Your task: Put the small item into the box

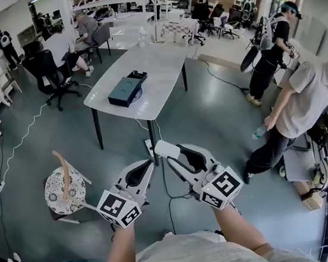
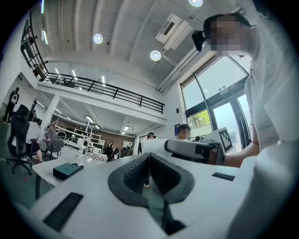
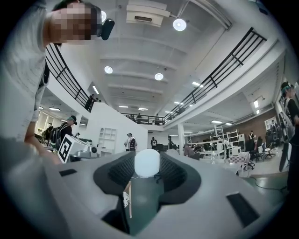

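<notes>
A small white rounded item sits between the jaws of my right gripper, which is shut on it. In the right gripper view the white item fills the gap between the dark ribbed pads. My left gripper is held beside the right one, shut with nothing in it. Its jaw tips meet in the left gripper view. Both grippers hang over the floor, short of the table. A dark teal box lies on the white table ahead; the box also shows in the left gripper view.
A round patterned stool stands on the floor to the left. A person stands at the right near the table. A cable runs over the floor under the grippers. Office chairs and seated people are beyond the table's left side.
</notes>
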`<state>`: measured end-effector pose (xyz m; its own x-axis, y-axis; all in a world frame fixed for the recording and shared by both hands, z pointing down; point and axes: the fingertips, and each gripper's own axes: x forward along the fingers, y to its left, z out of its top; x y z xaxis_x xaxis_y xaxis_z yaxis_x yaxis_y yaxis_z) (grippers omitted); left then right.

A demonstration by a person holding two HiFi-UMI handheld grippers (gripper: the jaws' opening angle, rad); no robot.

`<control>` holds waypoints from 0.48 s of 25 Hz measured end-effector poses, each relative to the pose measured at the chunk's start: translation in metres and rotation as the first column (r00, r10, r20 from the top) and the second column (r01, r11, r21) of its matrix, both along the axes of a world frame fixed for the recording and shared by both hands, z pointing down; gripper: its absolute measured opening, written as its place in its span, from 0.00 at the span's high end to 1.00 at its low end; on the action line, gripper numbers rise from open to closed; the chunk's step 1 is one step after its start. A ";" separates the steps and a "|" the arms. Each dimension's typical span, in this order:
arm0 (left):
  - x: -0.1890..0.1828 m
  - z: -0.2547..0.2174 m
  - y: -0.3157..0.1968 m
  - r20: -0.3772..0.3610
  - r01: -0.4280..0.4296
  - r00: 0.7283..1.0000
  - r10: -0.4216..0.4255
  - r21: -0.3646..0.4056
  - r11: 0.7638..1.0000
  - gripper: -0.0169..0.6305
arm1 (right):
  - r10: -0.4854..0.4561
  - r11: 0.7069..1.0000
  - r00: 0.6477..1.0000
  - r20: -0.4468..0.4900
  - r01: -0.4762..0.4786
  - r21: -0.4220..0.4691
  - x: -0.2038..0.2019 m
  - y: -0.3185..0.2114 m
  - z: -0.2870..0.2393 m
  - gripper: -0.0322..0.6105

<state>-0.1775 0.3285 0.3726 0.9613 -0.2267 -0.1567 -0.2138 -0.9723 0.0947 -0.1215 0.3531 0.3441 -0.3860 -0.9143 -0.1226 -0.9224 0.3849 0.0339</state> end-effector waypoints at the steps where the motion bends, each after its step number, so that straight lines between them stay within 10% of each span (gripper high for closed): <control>1: -0.002 0.000 -0.001 -0.002 0.000 1.000 0.000 0.001 1.000 0.94 | 0.000 1.000 1.000 -0.004 0.000 -0.002 -0.002 0.000 0.000 0.67; 12: 0.012 -0.004 -0.022 -0.007 -0.015 1.000 0.015 0.021 1.000 0.94 | 0.017 0.999 1.000 -0.017 -0.018 -0.028 0.009 -0.020 0.002 0.67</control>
